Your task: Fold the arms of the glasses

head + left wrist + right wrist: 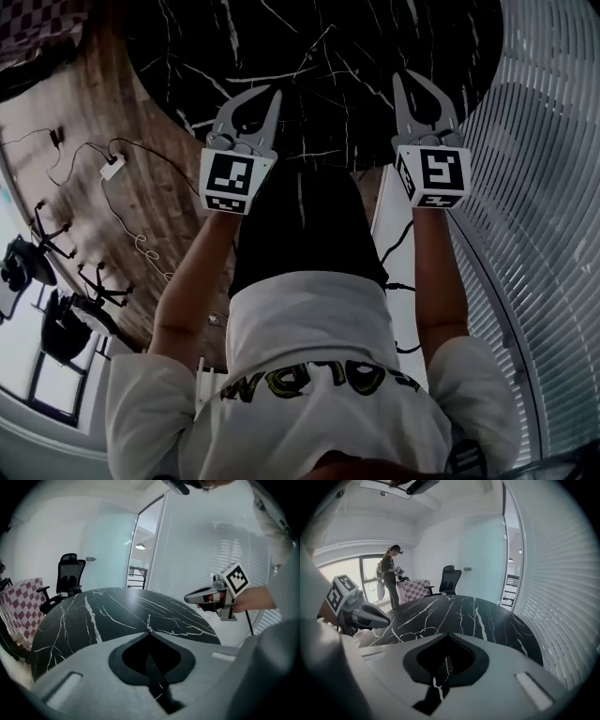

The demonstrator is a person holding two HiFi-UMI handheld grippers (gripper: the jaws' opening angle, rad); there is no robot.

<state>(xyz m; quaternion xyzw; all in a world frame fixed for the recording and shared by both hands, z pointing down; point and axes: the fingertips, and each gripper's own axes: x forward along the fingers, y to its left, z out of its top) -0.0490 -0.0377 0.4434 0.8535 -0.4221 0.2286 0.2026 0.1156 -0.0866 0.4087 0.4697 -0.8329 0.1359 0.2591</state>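
We hold our left gripper (149,631) and our right gripper (449,634) side by side, just over the near edge of the black tabletop (328,56). Both pairs of fingers are pressed together and hold nothing. We cannot see the glasses anywhere, so we cannot tell which way they lie or which hand is nearer.

Glasses not visible in any view; shape, arms' state, pose, position on black marble table (309,75) cannot be told.
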